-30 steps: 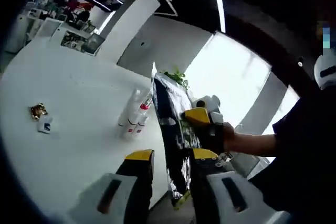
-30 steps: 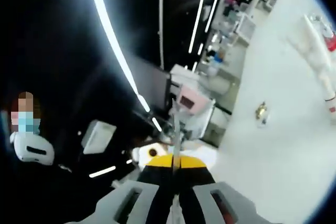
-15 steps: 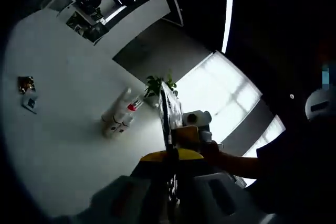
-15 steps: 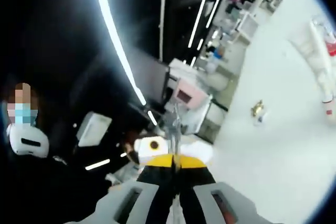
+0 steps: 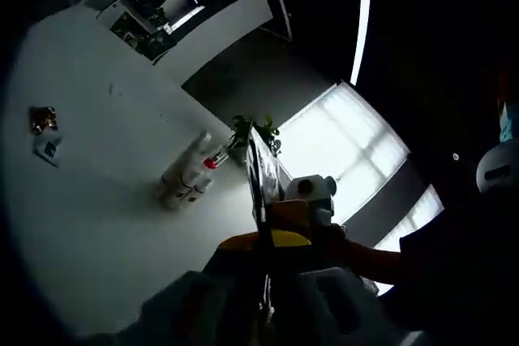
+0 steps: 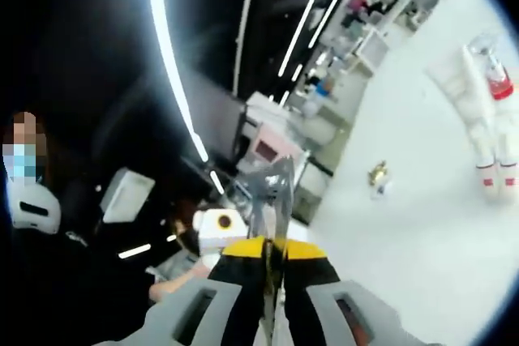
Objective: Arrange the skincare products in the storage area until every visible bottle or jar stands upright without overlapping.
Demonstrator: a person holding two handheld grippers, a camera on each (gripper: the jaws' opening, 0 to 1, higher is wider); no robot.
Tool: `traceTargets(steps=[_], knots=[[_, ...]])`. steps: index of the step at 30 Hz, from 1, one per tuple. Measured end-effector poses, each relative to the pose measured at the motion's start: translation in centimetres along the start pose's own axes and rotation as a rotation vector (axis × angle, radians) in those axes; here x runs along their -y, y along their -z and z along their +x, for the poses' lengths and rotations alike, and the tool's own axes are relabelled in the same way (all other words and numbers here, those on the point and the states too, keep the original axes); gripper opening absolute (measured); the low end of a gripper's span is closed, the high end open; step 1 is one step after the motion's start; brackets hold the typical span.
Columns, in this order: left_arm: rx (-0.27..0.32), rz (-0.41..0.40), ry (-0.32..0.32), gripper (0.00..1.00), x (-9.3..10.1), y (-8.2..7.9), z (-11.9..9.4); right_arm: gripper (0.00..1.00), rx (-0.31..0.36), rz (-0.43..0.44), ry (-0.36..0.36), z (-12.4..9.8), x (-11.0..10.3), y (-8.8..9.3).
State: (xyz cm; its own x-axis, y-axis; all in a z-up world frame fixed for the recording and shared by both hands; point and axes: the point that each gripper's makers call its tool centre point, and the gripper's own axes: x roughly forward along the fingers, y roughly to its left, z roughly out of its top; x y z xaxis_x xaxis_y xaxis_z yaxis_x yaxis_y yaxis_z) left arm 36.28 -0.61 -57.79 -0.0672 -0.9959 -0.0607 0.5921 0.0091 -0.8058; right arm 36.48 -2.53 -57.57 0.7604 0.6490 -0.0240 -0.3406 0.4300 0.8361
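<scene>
Nearest in the left gripper view, the left hand-held gripper (image 5: 263, 281) has its yellow-tipped jaws closed flat on the lower edge of a thin, shiny dark foil pouch (image 5: 261, 176), which rises edge-on from between them. Just beyond, the right hand-held gripper (image 5: 296, 215) comes in from the right and pinches the same pouch higher up, with a person's hand behind it. In the right gripper view, the right hand-held gripper (image 6: 268, 269) is likewise clamped on the foil pouch (image 6: 272, 192), seen as a crinkled silvery sheet standing above the jaw tips. Both grippers hold the pouch in the air, off the white tabletop (image 5: 97, 224). Farther out on the tabletop, a cluster of white skincare bottles and tubes with red markings (image 5: 188, 180) lies close together, one with a red cap; the same white bottles (image 6: 486, 131) appear in the right gripper view, apparently lying down rather than upright. Well apart from them sits a small gold-wrapped item beside a small white packet (image 5: 45, 131). Beyond the tabletop edge are a green potted plant (image 5: 253, 129) and a bright window. The pouch looks light, floppy and slippery, so gripping near an edge seam seems safest. The bottles look light and rigid, likely to roll; taking each around its body should suit.
</scene>
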Motion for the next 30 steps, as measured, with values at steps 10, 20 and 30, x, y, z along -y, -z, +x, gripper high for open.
traceTargets(steps=[10, 20, 30], knots=[[0.047, -0.043, -0.001, 0.00, -0.5, -0.7, 0.6, 0.00, 0.018, -0.058, 0.025, -0.9, -0.1, 0.6], [-0.006, 0.053, -0.065, 0.16, -1.0, -0.2, 0.4, 0.00, 0.036, -0.053, 0.051, -1.4, 0.7, -0.2], [-0.016, 0.091, -0.101, 0.04, -1.4, -0.4, -0.1, 0.00, 0.023, -0.039, 0.056, -1.6, 1.0, 0.0]])
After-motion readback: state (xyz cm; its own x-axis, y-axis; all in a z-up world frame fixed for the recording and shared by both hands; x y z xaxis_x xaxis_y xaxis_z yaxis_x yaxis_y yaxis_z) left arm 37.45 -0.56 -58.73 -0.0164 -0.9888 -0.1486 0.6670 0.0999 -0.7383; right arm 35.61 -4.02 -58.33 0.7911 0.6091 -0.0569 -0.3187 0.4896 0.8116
